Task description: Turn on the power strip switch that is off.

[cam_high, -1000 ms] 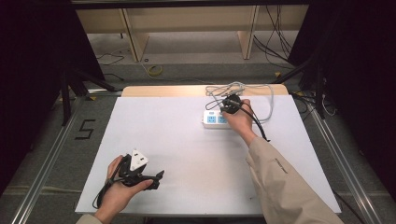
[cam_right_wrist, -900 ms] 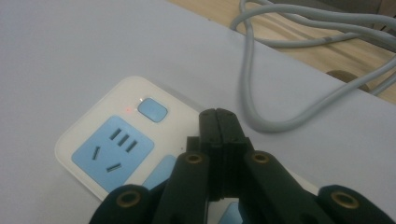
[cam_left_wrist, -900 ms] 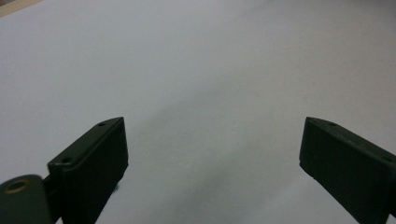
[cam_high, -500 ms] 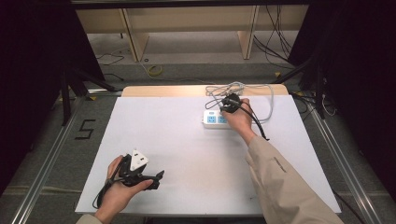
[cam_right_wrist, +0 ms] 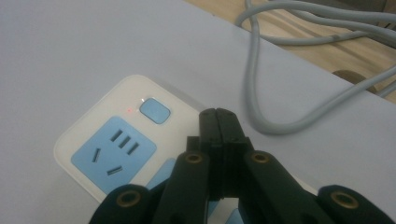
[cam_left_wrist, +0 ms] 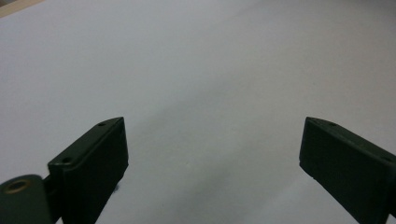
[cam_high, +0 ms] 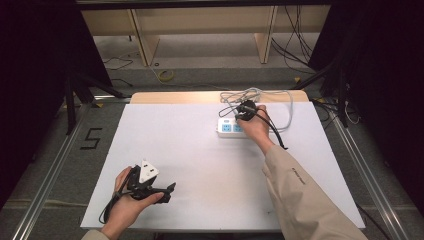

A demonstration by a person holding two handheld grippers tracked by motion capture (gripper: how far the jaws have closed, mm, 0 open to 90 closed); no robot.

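Two grippers work over one white tabletop (cam_high: 200, 150). At the near left edge, the left gripper (cam_high: 150, 186) rests in the person's left hand (cam_high: 127, 200), low over bare surface, its grey plate facing up; in the left gripper view its fingers (cam_left_wrist: 93, 163) stand wide apart with nothing between them. Toward the far right, a white power strip (cam_high: 226, 128) with pale blue sockets lies flat on the tabletop, and a small red light glows next to its blue button (cam_right_wrist: 155, 110). The right gripper (cam_right_wrist: 219, 122) hovers just above the strip, beside that button, fingers pressed together and holding nothing. Whether the tips touch the strip cannot be told. Behind the strip, its grey cord (cam_high: 285, 107) loops across the tabletop's far wooden edge.
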